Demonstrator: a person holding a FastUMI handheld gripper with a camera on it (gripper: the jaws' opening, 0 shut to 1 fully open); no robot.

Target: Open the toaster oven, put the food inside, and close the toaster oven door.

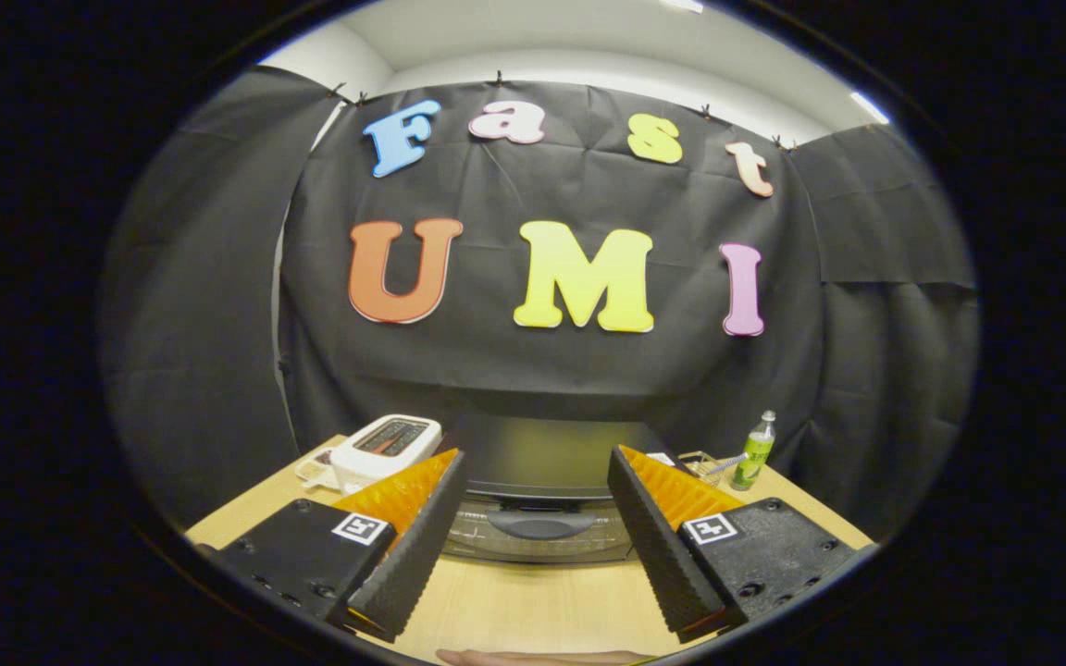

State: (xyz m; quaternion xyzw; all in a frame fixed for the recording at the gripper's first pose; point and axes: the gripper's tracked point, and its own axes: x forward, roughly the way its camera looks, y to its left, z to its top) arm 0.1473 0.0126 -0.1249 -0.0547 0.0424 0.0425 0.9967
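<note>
Two fingers of the gripper (538, 481) stand spread wide, holding nothing. From left: a white toaster (385, 449), then the toaster oven (542, 462) just ahead between the fingers — door shut, handle (540, 525) centred — then a green bottle (753, 453). Best come down squarely on the handle — pull gently.

Staged recording booth, black cloth wall (542, 370); wooden table (514, 601), toaster oven (540, 481), white toaster (385, 449), bottle (755, 451)

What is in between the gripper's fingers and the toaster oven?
Just bare wooden table. In the gripper view, the open gripper hangs above it, with the toaster oven and its door handle just ahead.
</note>
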